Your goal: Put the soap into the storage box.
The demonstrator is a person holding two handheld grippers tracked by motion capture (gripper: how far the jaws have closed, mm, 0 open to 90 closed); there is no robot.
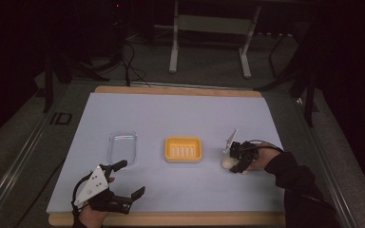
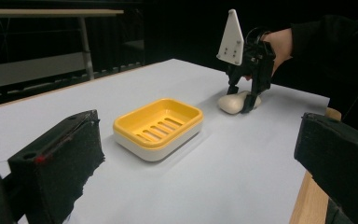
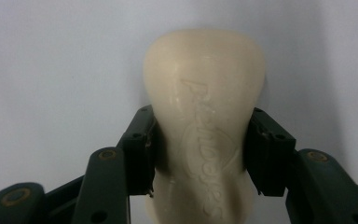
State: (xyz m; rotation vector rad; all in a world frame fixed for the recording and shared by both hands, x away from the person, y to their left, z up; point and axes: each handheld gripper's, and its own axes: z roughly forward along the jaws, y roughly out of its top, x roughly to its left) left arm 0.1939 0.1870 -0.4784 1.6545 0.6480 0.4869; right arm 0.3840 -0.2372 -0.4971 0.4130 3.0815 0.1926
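The smooth cream bar of soap (image 3: pixel 204 121), hard and slippery, is pinched at its narrow middle by the right gripper (image 3: pixel 200 149), at 3 o'clock from the yellow plastic soap dish (image 1: pixel 184 149). The left gripper (image 1: pixel 123 183) is spread wide.

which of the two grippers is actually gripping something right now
The right gripper: its jaws press both sides of the cream soap bar on the table. The left gripper is wide open, holding nothing.

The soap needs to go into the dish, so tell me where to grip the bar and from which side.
Grip the cream oval soap bar across its narrow middle, coming from above: it lies flat on the table and its long sides fit between the right gripper jaws, which already clamp it there.
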